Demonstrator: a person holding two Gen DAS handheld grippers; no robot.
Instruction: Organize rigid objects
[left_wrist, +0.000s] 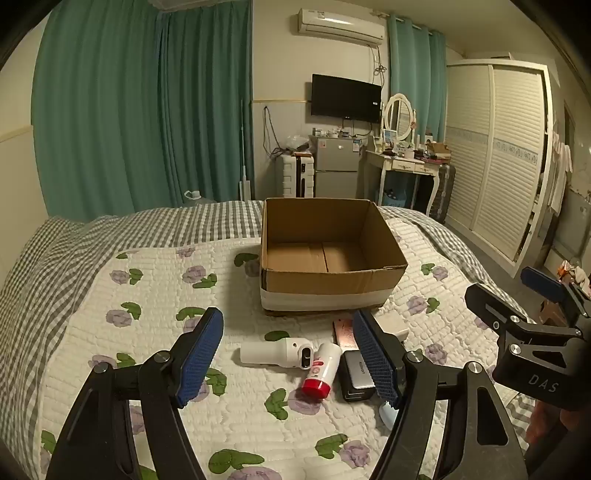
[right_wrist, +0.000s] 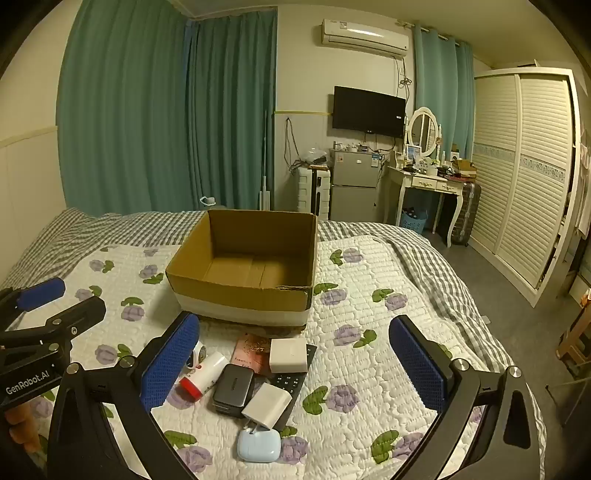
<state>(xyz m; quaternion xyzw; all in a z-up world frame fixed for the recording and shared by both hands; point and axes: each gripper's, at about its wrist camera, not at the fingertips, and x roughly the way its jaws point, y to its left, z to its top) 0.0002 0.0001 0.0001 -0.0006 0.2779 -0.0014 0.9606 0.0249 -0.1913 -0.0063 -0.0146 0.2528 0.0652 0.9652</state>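
An open, empty cardboard box (left_wrist: 332, 280) (right_wrist: 236, 291) stands on the bed. In front of it lies a cluster of small items: a white handheld device (left_wrist: 273, 353), a white bottle with a red cap (left_wrist: 322, 369) (right_wrist: 205, 374), a black charger block (left_wrist: 352, 374) (right_wrist: 233, 384), a pink card (right_wrist: 253, 352), two white adapters (right_wrist: 289, 355) (right_wrist: 266, 404), a black remote (right_wrist: 291, 384) and a light blue earbud case (right_wrist: 258, 445). My left gripper (left_wrist: 291, 363) is open above the white device and bottle. My right gripper (right_wrist: 295, 373) is open above the cluster.
The bed has a floral quilt (left_wrist: 147, 295) over a checked sheet (right_wrist: 424, 243). Beyond the bed stand a small fridge (left_wrist: 336, 170), a dressing table (left_wrist: 406, 166) and a wardrobe (right_wrist: 524, 177). The floor lies to the right of the bed.
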